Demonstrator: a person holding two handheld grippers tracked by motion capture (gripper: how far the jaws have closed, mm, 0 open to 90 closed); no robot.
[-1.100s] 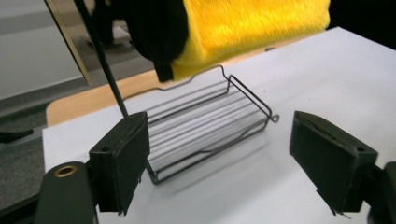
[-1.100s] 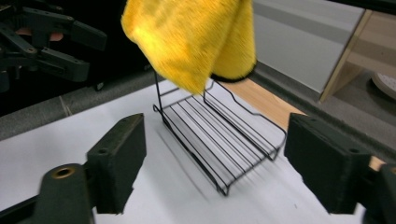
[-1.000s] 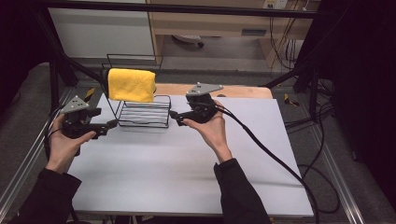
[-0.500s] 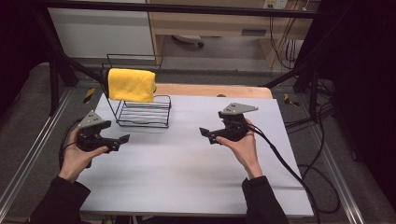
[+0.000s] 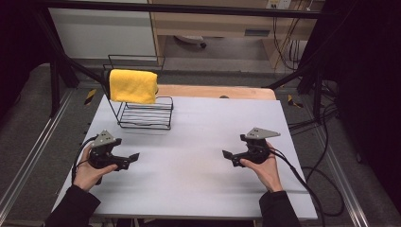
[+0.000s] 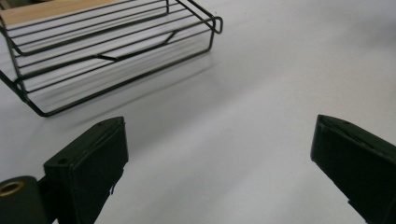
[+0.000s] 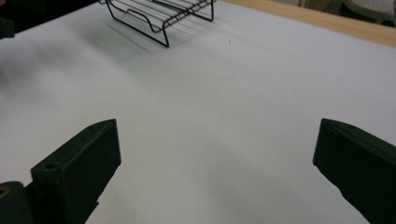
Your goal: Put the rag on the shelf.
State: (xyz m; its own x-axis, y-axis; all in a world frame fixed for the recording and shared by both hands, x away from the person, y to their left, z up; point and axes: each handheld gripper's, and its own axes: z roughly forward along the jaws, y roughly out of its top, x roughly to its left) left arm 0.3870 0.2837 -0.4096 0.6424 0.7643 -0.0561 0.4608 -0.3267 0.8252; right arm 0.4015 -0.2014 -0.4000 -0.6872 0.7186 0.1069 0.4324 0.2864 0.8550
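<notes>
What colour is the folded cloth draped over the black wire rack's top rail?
Bright yellow. The folded cloth on the black wire rack shows best in the high view.

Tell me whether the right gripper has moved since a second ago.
Yes. The right gripper was close beside the wire rack a second ago; it now sits well away from it, drawn back toward the person and out to the right of the table, jaws open.

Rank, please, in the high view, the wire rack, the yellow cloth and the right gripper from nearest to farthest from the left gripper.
From the left gripper:
1. Wire rack, just beyond it on the table.
2. Yellow cloth, draped over the rack's tall back.
3. Right gripper, across the table.
</notes>
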